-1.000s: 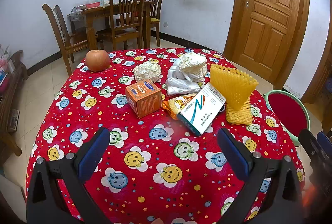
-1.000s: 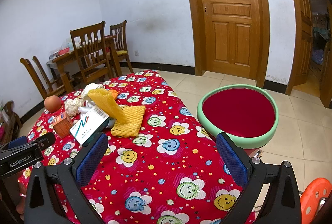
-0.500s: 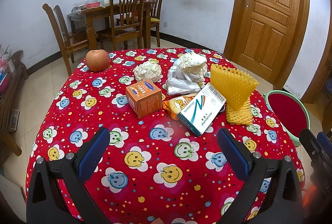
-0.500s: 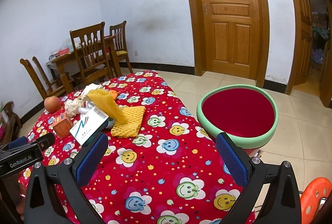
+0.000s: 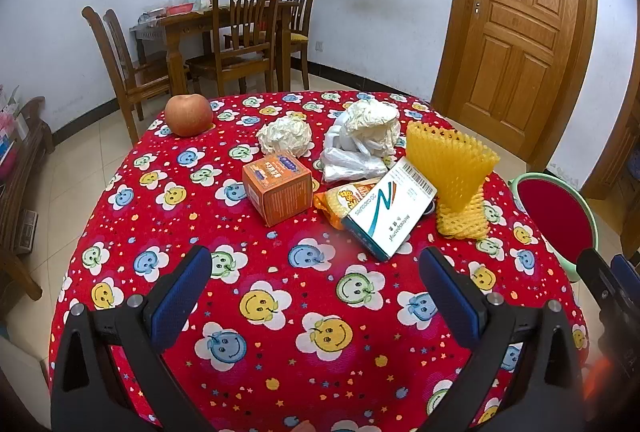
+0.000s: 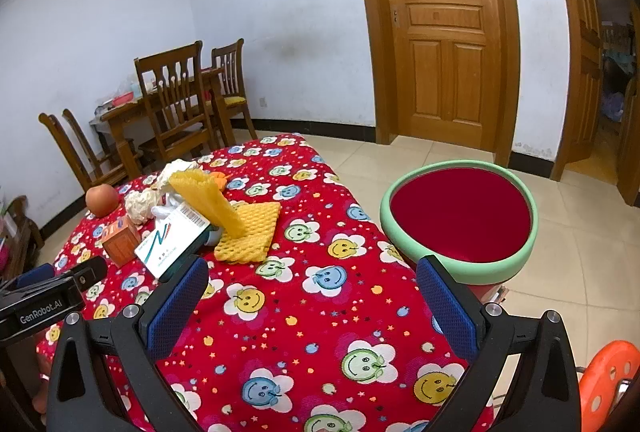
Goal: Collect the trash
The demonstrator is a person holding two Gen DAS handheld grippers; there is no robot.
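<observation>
A round table under a red cloth printed with smiley-face flowers [image 5: 280, 272] carries the trash in a loose cluster toward its far side. An orange cardboard box [image 5: 277, 188] sits left of a white and teal carton with a barcode [image 5: 390, 212], which leans tilted over a yellow snack wrapper [image 5: 340, 200]. Behind them lie a crumpled white paper ball [image 5: 285, 135] and a white plastic bag with crumpled paper on top [image 5: 362, 141]. Yellow foam fruit netting [image 5: 452, 167] stands at the right of the pile. A red apple [image 5: 189, 114] rests apart near the far left edge. Beside the table stands a red tub with a pale green rim [image 6: 460, 268]. The left gripper [image 5: 316, 274] hovers over the near cloth, fingers wide apart and empty. The right gripper [image 6: 312, 286] hangs over the table's right side, likewise spread wide, grasping nothing
</observation>
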